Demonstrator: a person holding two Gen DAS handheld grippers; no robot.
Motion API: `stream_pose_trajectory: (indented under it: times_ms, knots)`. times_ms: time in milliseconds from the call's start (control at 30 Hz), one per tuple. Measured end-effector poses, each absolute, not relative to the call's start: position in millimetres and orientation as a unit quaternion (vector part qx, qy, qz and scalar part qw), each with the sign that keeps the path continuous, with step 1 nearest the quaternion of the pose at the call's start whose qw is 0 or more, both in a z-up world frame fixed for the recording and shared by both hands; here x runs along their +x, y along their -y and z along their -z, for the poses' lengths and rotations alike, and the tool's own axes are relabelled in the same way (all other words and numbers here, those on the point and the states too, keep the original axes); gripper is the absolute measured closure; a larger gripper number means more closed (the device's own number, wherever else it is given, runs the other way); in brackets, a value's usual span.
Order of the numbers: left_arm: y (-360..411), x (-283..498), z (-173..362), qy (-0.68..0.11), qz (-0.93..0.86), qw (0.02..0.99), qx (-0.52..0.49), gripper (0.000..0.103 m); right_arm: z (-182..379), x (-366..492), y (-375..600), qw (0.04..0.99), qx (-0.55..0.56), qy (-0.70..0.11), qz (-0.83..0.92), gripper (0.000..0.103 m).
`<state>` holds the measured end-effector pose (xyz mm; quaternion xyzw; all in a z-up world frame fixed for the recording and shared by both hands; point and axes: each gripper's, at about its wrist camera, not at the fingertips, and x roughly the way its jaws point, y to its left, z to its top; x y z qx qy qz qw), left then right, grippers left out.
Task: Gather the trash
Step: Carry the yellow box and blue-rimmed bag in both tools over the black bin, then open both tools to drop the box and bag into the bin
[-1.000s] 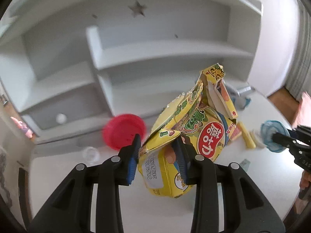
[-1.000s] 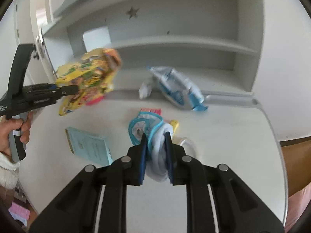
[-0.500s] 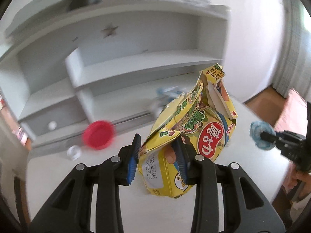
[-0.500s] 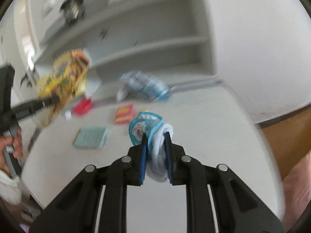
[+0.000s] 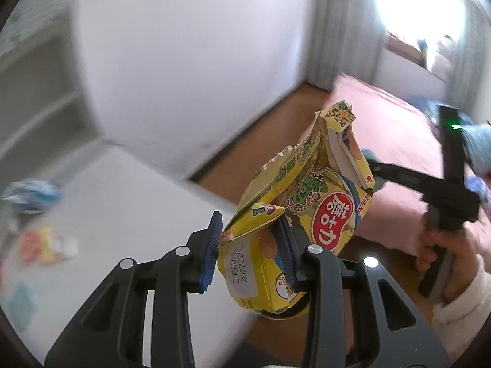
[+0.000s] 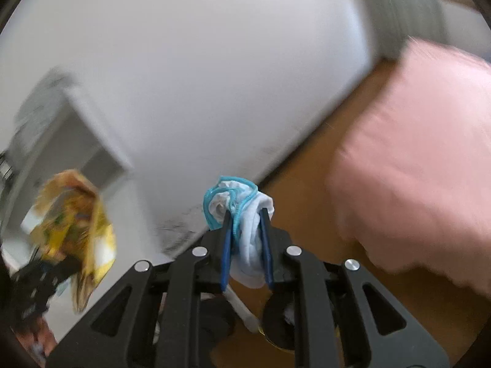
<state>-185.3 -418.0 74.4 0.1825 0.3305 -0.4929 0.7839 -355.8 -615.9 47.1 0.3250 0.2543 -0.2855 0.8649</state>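
Note:
My left gripper [image 5: 248, 245] is shut on a crushed yellow snack box [image 5: 322, 211], torn open at its top, and carries it past the table's corner. In the right wrist view the same box [image 6: 76, 214] is a yellow blur at the far left. My right gripper [image 6: 245, 242] is shut on a crumpled white wad with a light blue edge [image 6: 233, 196], held above the wooden floor. A person's hand [image 5: 435, 248] holds the right tool at the right edge of the left wrist view. Something dark and round [image 6: 276, 322] lies partly hidden below the right fingers.
The white table [image 5: 138, 199] lies to the left with blurred wrappers [image 5: 46, 245] and a blue-white packet [image 5: 30, 196] on it. A white wall fills the background. Wooden floor [image 5: 276, 128] runs along it, and a pink bed cover [image 6: 414, 168] lies at the right.
Both grippers have swung fast to the right, from facing the shelves and table to facing the wall, floor and pink bed. Each still grips the same item.

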Motion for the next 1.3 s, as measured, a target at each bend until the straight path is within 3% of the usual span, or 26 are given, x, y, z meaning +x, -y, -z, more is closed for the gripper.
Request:
stream_pose_trajectory:
  times_ms: [233, 400, 500, 567, 600, 733, 933, 967, 1000, 1033, 1067, 1100, 1300]
  knots:
    - [506.0, -239.6, 10.9, -0.358, 0.499, 0.759, 0.216, 0.069, 53.4, -397.8, 673.6, 0.783, 0.439, -0.306, 0.316, 0.086]
    - [531.6, -235.7, 111.3, -0.415, 0.443, 0.761, 0.228, 0.069, 138.9, -392.1, 683.6, 0.722, 0.496, -0.388, 0.286, 0.086]
    - [539.8, -225.4, 170.1, -0.465, 0.411, 0.745, 0.244, 0.091, 187.9, -389.8, 682.6, 0.680, 0.537, -0.425, 0.261, 0.086]
    - [539.1, -218.9, 200.9, -0.492, 0.396, 0.735, 0.246, 0.095, 210.9, -390.7, 681.8, 0.659, 0.560, -0.436, 0.247, 0.086]
    - [537.1, -214.3, 214.7, -0.512, 0.392, 0.726, 0.240, 0.103, 218.1, -391.2, 681.6, 0.653, 0.568, -0.438, 0.243, 0.086]
    - [524.2, -188.9, 236.5, -0.557, 0.381, 0.708, 0.206, 0.103, 230.8, -387.9, 684.2, 0.645, 0.582, -0.438, 0.233, 0.086]
    - [520.7, -195.8, 235.9, -0.557, 0.412, 0.694, 0.198, 0.103, 219.0, -369.9, 674.0, 0.669, 0.548, -0.450, 0.226, 0.085]
    - [522.3, -200.2, 233.9, -0.552, 0.419, 0.692, 0.201, 0.099, 214.7, -367.5, 673.0, 0.671, 0.545, -0.451, 0.222, 0.081]
    - [525.6, -201.9, 230.8, -0.546, 0.422, 0.693, 0.207, 0.078, 211.8, -367.0, 673.3, 0.675, 0.541, -0.449, 0.222, 0.072]
    - [527.0, -204.3, 228.1, -0.539, 0.426, 0.696, 0.211, 0.030, 208.6, -366.8, 673.5, 0.679, 0.536, -0.448, 0.224, 0.040]
    - [528.4, -207.7, 222.8, -0.525, 0.426, 0.705, 0.215, 0.012, 203.7, -365.7, 674.9, 0.684, 0.530, -0.444, 0.235, 0.012]
    - [528.4, -211.6, 217.0, -0.503, 0.429, 0.718, 0.218, 0.007, 199.4, -367.4, 676.9, 0.686, 0.525, -0.440, 0.246, 0.010]
    - [534.1, -232.2, 199.9, -0.489, 0.461, 0.702, 0.236, 0.007, 160.7, -387.2, 695.8, 0.702, 0.492, -0.409, 0.313, 0.010]
